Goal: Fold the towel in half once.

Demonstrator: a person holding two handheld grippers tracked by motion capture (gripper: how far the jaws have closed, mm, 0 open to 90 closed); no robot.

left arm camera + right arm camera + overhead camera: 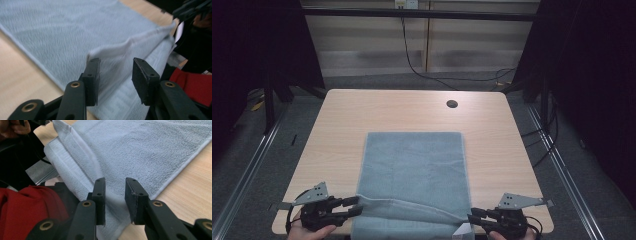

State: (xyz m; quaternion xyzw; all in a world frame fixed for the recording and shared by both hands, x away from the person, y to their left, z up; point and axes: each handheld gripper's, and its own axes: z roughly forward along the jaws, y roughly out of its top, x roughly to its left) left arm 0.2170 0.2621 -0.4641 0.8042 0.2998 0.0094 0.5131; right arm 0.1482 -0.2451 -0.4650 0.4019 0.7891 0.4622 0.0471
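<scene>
Two black hand-held grippers, left gripper point(354, 206) and right gripper point(473, 217), rest with jaws partly open and gripping nothing at the near corners of a pale blue-grey terry towel point(414, 172) on the light wooden desk point(362, 112), its near hem folded over, likely a fold just released, smoothing or regripping next

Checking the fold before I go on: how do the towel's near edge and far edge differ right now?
The near edge is a raised, slanting ridge between the left gripper and right gripper; the far edge lies flat and straight. The near edge overhangs the table front; the far edge rests mid-table. Both belong to the same grey-blue towel.
</scene>
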